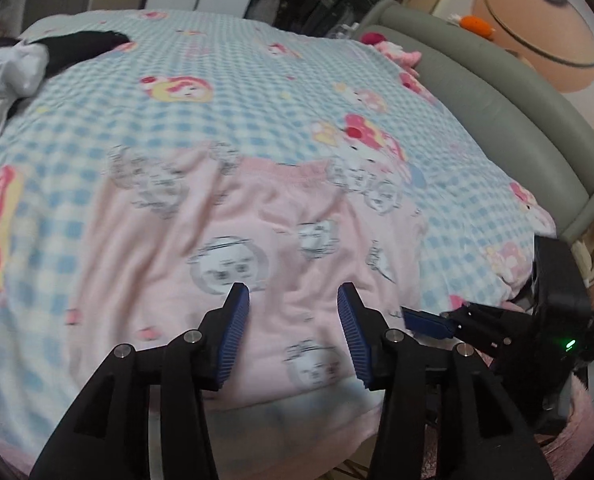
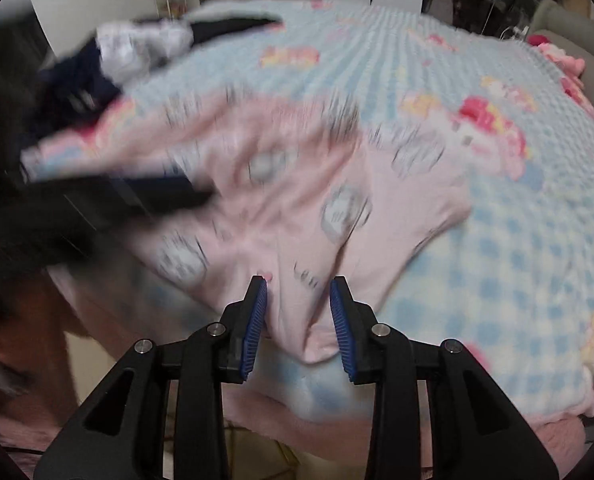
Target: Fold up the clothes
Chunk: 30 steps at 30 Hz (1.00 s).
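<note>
Left gripper (image 1: 293, 292) has its blue pads spread wide with nothing between them, just hovering over the near half of the pink garment (image 1: 233, 248), which lies flat-ish on the bed. No earlier shot to compare, so that's all there is to say about it.

Right gripper (image 2: 299, 284) sits partly apart, and a bunched fold of the same pink garment (image 2: 297, 208) runs up between its pads. Pretty blurry, so whether the pads actually press on the cloth can't be told. From the left wrist view, the right gripper (image 1: 429, 322) pokes in at the garment's right edge.

Further out, the garment is spread on a blue-and-white checked blanket (image 1: 225, 80) with cartoon prints. A heap of dark and white clothes (image 1: 29, 60) sits at the far left corner, well apart from the pink one. A grey padded headboard (image 1: 497, 92) curves along the right side.
</note>
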Each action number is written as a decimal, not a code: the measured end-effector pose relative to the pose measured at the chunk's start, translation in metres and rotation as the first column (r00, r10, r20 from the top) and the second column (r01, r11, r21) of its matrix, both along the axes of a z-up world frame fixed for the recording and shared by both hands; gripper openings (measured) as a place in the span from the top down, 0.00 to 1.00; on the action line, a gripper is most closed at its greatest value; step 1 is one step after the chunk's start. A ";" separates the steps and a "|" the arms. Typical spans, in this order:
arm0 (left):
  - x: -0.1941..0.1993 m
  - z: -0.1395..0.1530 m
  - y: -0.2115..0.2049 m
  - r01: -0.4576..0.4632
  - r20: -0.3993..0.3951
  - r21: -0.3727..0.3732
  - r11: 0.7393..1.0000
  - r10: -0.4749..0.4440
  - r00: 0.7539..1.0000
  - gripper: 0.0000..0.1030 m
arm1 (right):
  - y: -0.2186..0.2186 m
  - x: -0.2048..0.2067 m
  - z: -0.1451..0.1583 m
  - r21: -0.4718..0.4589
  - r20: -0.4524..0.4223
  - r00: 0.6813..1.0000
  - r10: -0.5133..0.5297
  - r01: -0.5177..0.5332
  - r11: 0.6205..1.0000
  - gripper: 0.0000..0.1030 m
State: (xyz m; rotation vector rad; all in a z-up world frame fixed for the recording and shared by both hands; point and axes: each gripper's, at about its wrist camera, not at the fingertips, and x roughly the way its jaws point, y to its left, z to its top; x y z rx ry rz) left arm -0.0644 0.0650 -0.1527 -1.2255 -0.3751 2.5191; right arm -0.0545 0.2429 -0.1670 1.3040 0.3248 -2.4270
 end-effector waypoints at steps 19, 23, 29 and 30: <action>0.028 0.001 -0.061 -0.122 -0.033 0.021 0.992 0.122 0.992 0.47 | 0.040 -0.001 0.023 -0.244 -0.026 0.985 -0.169 0.158 0.957 0.64; 0.019 -0.013 -0.041 -0.078 0.039 -0.120 0.990 0.084 0.996 0.47 | 0.019 -0.008 -0.004 -0.156 0.030 0.988 -0.149 0.152 0.976 0.66; 0.017 -0.013 -0.058 -0.185 0.046 -0.173 0.967 0.195 0.980 0.45 | 0.036 0.001 -0.001 -0.180 0.014 0.978 -0.207 0.206 0.962 0.70; 0.017 -0.012 -0.061 -0.194 0.050 -0.140 0.971 0.202 0.978 0.45 | 0.039 0.004 0.002 -0.195 -0.004 0.974 -0.226 0.221 0.956 0.70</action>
